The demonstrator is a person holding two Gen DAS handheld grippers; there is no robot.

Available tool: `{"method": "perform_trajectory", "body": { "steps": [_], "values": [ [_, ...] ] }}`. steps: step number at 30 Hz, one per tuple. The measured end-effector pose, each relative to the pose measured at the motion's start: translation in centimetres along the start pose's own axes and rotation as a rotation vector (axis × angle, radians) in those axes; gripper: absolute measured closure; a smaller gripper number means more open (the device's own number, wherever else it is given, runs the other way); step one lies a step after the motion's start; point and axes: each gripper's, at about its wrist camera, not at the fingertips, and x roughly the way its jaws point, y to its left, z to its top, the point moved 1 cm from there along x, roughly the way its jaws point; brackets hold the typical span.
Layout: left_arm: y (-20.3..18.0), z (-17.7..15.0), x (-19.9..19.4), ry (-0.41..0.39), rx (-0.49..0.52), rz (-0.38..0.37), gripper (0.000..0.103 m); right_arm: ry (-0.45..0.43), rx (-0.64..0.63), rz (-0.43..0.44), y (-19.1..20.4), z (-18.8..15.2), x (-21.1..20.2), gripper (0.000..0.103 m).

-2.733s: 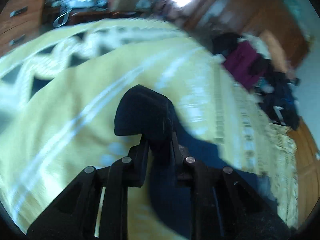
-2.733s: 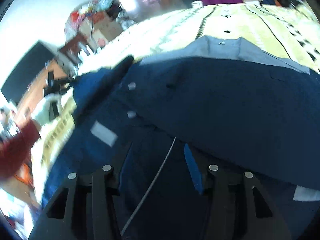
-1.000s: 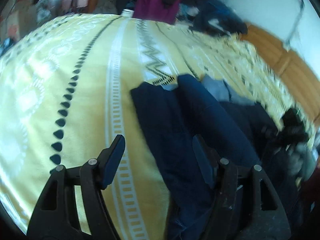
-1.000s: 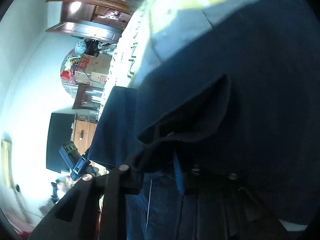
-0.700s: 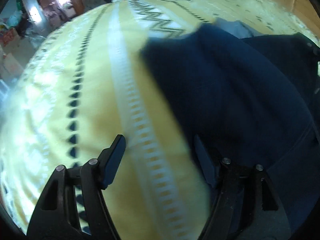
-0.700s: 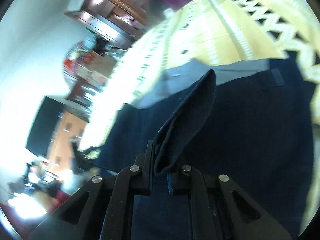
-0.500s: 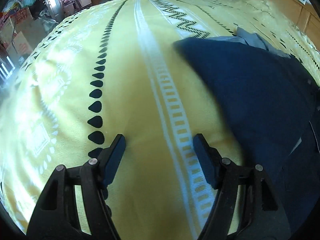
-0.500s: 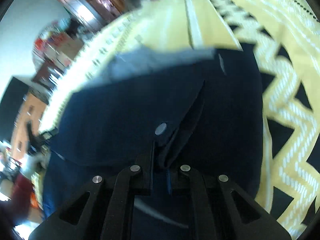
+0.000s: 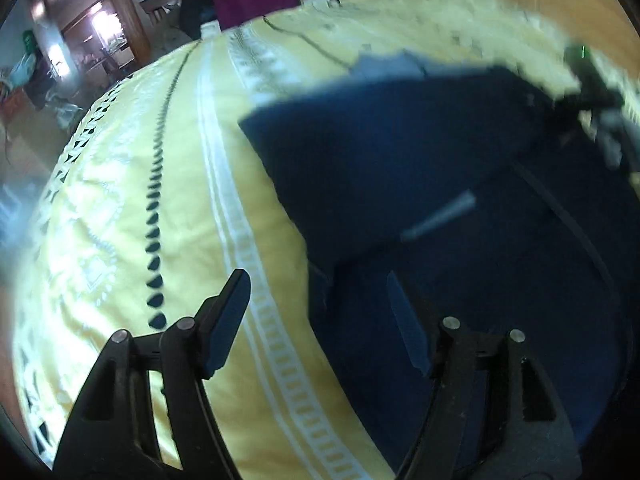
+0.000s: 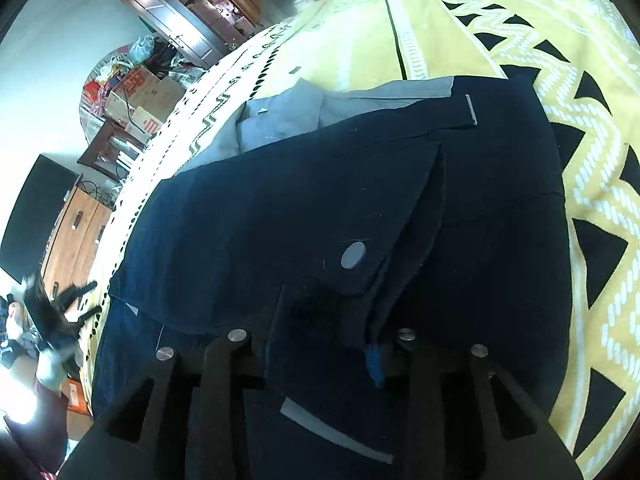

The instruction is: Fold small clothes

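A dark blue garment [image 10: 304, 208] lies spread on a bed with a yellow blanket [image 9: 120, 208] that has white and black patterns. It looks like small trousers or shorts, with a grey lining [image 10: 280, 116] showing at the far edge and a round grey button [image 10: 353, 255] on a flap.

The right tool [image 10: 326, 344] sits low over the cloth near the button. Its jaws have just been opening, and a fold of the dark cloth is between them. They stand partly apart, so the cloth seems let go or nearly so.

The left tool [image 9: 320, 320] has its jaws wide and holds nothing. One finger is over the yellow blanket and the other is over the garment's near side edge.

The step looks like laying one part of the garment over the rest and letting go. The fold is not neat yet. Next, the left tool probably needs to close on the side edge below it and bring it across, while the right tool lifts clear without dragging the flap.
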Motion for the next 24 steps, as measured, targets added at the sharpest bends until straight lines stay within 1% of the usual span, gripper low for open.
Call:
{"method": "perform_trajectory", "body": {
  "steps": [2,5,7,9,11,12,13,14,15,17,18,19,21,24],
  "values": [
    [0.1,-0.2,0.7,0.007,-0.012,0.024,0.033,-0.005,0.018,0.016,-0.2,-0.1,0.0,0.063],
    [-0.1,0.3,1.9,0.01,-0.014,0.104,0.033,-0.007,0.026,0.021,-0.3,-0.1,-0.2,0.063],
    [-0.4,0.4,2.8,0.015,-0.03,0.122,0.034,-0.007,0.029,0.024,-0.2,-0.1,-0.3,0.063],
    [-0.8,0.8,3.4,0.01,-0.026,0.153,0.033,-0.011,0.044,0.045,-0.1,-0.1,-0.6,0.063],
    [-0.8,1.4,3.8,-0.004,-0.045,0.204,0.032,-0.021,0.049,0.06,0.3,0.1,-0.8,0.064],
    [-0.4,1.3,3.9,-0.005,-0.064,0.245,0.033,-0.03,0.047,0.064,0.6,0.1,-1.1,0.066],
    [0.3,1.0,4.0,-0.001,-0.103,0.276,0.032,-0.047,0.046,0.066,1.0,0.1,-1.4,0.075],
    [0.8,0.8,4.0,-0.008,-0.143,0.262,0.03,-0.056,0.05,0.072,1.2,0.1,-1.6,0.088],
    [1.8,0.3,3.6,-0.017,-0.206,0.248,0.024,-0.06,0.05,0.072,1.2,0.1,-1.6,0.09],
    [3.2,-0.9,3.2,-0.031,-0.293,0.228,0.02,-0.046,0.044,0.033,1.0,-0.6,-1.1,0.092],
    [3.7,-1.4,3.3,-0.029,-0.321,0.217,0.019,-0.03,0.056,0.028,0.6,-1.0,-0.6,0.092],
    [4.0,-1.7,3.3,-0.032,-0.339,0.209,0.017,-0.01,0.073,0.031,0.0,-1.5,-0.1,0.094],
    [4.2,-1.8,3.2,-0.036,-0.35,0.202,0.016,-0.017,0.119,0.071,-1.3,-2.2,0.1,0.097],
    [4.5,-1.9,3.2,-0.037,-0.365,0.207,0.014,-0.013,0.089,0.052,-1.0,-2.4,-0.3,0.096]
  ]
}}
